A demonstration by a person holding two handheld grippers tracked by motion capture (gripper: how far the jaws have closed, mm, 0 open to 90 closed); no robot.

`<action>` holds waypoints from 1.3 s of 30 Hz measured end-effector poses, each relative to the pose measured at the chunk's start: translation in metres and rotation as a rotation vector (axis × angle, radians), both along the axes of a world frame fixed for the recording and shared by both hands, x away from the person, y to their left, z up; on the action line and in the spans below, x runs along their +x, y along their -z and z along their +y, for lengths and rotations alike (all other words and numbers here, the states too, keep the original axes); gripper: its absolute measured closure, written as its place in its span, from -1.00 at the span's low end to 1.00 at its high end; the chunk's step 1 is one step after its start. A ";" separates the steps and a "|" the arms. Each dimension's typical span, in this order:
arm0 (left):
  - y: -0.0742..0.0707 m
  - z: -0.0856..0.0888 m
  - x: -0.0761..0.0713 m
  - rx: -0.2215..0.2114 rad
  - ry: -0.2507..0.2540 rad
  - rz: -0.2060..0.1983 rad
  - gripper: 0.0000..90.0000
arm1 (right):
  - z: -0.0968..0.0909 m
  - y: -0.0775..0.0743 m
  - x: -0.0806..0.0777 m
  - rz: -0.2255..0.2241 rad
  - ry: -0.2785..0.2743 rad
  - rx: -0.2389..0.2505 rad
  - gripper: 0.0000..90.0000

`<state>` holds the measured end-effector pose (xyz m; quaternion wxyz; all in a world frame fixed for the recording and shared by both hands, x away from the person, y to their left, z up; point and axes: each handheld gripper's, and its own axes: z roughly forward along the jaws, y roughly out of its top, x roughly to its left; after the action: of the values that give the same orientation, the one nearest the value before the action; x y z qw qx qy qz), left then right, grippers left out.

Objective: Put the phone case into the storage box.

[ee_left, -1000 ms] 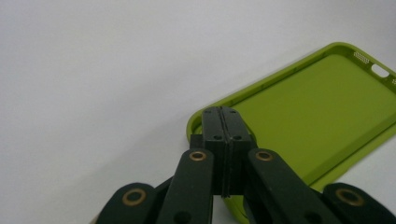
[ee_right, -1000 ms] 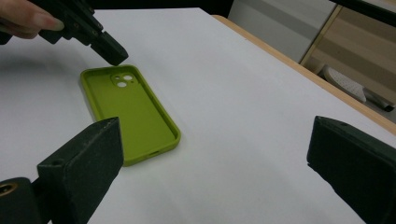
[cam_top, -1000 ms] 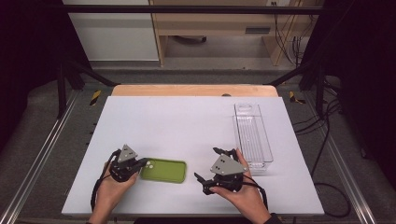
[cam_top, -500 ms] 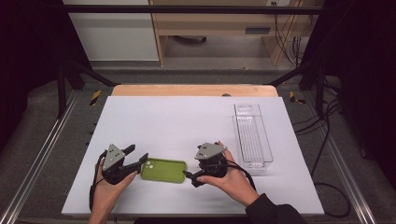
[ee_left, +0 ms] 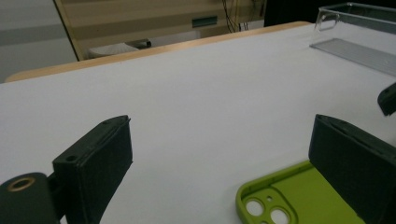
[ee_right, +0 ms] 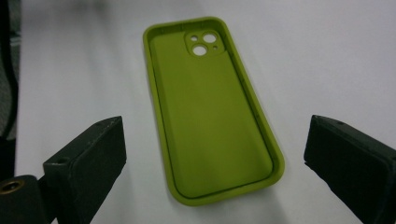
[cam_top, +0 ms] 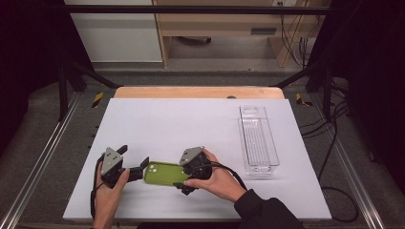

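The left gripper (cam_top: 138,168) has just opened its jaws wide and let go of the green phone case (cam_top: 165,173), which now lies flat on the white table (cam_top: 191,119), its camera end just beside this gripper's right jaw and free of the pads. The right gripper (ee_right: 212,154) has come in from the other end; its jaws, still wide, have been narrowing, with the case's near end between them but untouched. I judge this a handover, maybe toward the clear tray (cam_top: 258,140).
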<state>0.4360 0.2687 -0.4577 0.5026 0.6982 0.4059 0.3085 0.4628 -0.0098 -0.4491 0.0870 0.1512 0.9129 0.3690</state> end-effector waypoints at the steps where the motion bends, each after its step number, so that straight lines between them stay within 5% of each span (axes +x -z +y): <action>1: 0.000 0.001 0.000 -0.002 0.000 -0.002 -0.88 | 0.002 0.002 0.001 0.008 -0.008 -0.007 -0.85; 18: 0.000 0.000 0.000 0.004 0.014 0.003 -0.89 | 0.017 0.028 0.019 0.048 -0.041 -0.082 -0.76; 39: -0.001 -0.002 -0.002 0.000 0.021 0.003 -0.89 | 0.014 0.032 0.022 0.054 -0.085 -0.082 -0.73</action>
<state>0.4342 0.2668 -0.4572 0.5050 0.7029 0.3994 0.3023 0.4848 0.0046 -0.4807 0.0529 0.1186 0.9348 0.3305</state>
